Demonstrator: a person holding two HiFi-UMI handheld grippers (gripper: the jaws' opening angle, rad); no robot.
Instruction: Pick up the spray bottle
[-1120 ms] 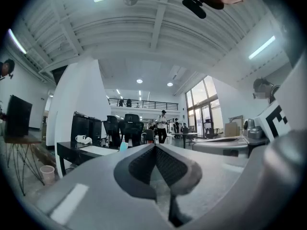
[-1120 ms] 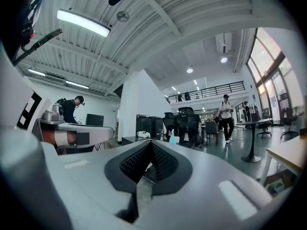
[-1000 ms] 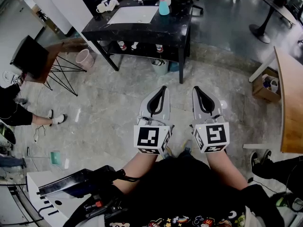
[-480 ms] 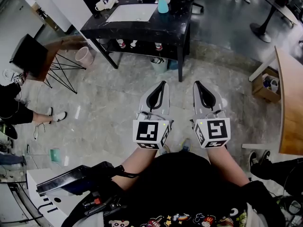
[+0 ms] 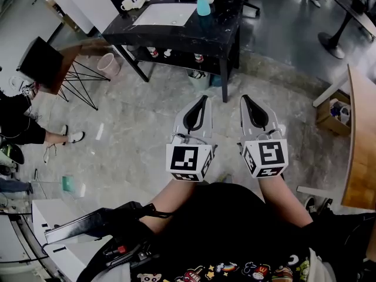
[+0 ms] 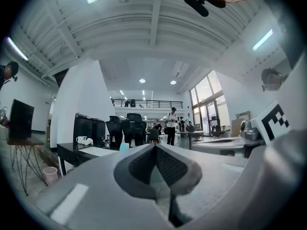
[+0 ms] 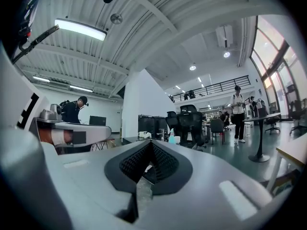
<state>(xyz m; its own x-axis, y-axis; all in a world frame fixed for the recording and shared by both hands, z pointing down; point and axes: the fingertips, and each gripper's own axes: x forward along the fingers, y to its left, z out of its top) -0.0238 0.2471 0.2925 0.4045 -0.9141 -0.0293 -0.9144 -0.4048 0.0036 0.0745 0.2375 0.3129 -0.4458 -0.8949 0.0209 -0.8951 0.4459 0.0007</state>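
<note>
A light blue spray bottle (image 5: 202, 4) stands upright on the far side of a black table (image 5: 217, 31), next to a white sheet (image 5: 164, 14). It shows small in the left gripper view as a spray bottle (image 6: 123, 146) and in the right gripper view as a spray bottle (image 7: 171, 137). My left gripper (image 5: 202, 99) and right gripper (image 5: 245, 100) are held side by side over the floor, well short of the table. Both are shut with nothing between the jaws.
White mugs (image 5: 132, 2) sit at the table's far left corner. Under the table are a bin (image 5: 198, 81) and small items on a shelf. A pink bucket (image 5: 108, 65) and a wire-legged stand (image 5: 76, 81) lie left. A wooden desk (image 5: 359, 145) runs along the right. A seated person's legs (image 5: 26, 135) are at far left.
Both grippers and the view have edged forward toward the black table; the jaws stay shut and empty.
</note>
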